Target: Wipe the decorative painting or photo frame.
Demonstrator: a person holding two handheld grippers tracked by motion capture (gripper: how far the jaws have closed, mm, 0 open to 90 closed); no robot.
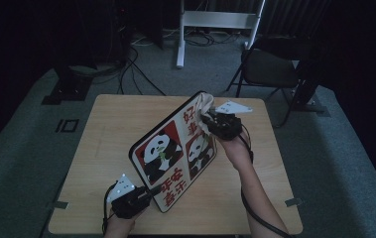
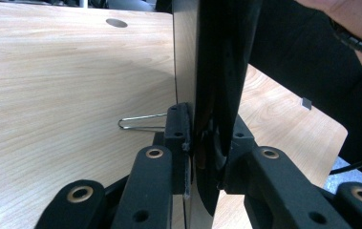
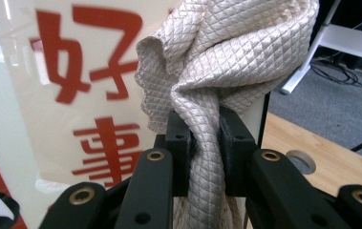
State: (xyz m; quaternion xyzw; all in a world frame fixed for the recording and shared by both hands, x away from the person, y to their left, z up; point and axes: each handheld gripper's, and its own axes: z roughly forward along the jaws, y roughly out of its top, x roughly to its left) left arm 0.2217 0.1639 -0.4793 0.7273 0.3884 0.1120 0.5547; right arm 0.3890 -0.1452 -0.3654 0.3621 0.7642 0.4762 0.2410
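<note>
A board printed with pandas and red characters (image 1: 173, 153) stands tilted on edge on the wooden table (image 1: 106, 144). My left gripper (image 1: 148, 192) is shut on its near lower corner; in the left gripper view the jaws clamp the board's thin dark edge (image 2: 207, 95). My right gripper (image 1: 209, 119) is shut on a bunched cream quilted cloth (image 3: 207, 71), which rests against the board's face near its far upper corner. The cloth (image 1: 205, 105) bulges above the jaws and covers part of the red lettering (image 3: 92, 95).
A bent wire clip (image 2: 138, 122) lies on the table left of the board's edge. The table has a round cable hole (image 2: 116, 22). Beyond the table stand a dark folding chair (image 1: 270, 69), a white frame (image 1: 215, 22) and floor cables.
</note>
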